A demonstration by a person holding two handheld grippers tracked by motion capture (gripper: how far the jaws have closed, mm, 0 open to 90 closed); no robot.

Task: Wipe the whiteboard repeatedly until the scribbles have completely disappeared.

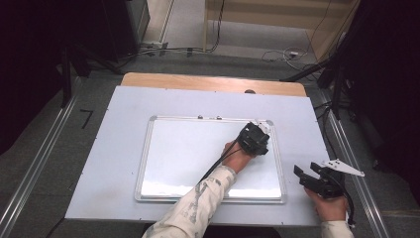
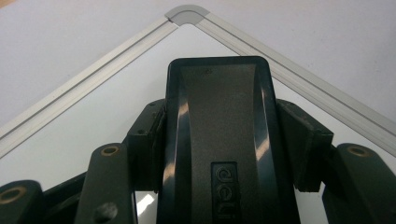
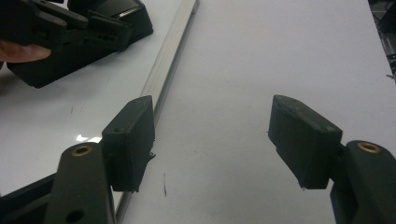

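Observation:
A whiteboard (image 1: 188,153) with a silver frame lies flat on the table. My left gripper (image 1: 255,136) is over its far right corner, shut on a black board eraser (image 2: 217,93) that rests on the white surface. In the left gripper view the two pads press the eraser's sides, and the board's rounded corner (image 2: 187,11) lies just ahead. My right gripper (image 1: 304,176) is held to the right of the board, near the front edge. Its jaws stand open over the bare sheet with nothing between them (image 3: 212,140). The board's frame (image 3: 168,51) runs past its left jaw.
A pale sheet (image 1: 124,114) covers the table around the board, with the wooden tabletop (image 1: 198,82) showing at the far edge. Metal rails (image 1: 34,168) run along both sides on the floor, and cables (image 1: 287,53) lie beyond the table.

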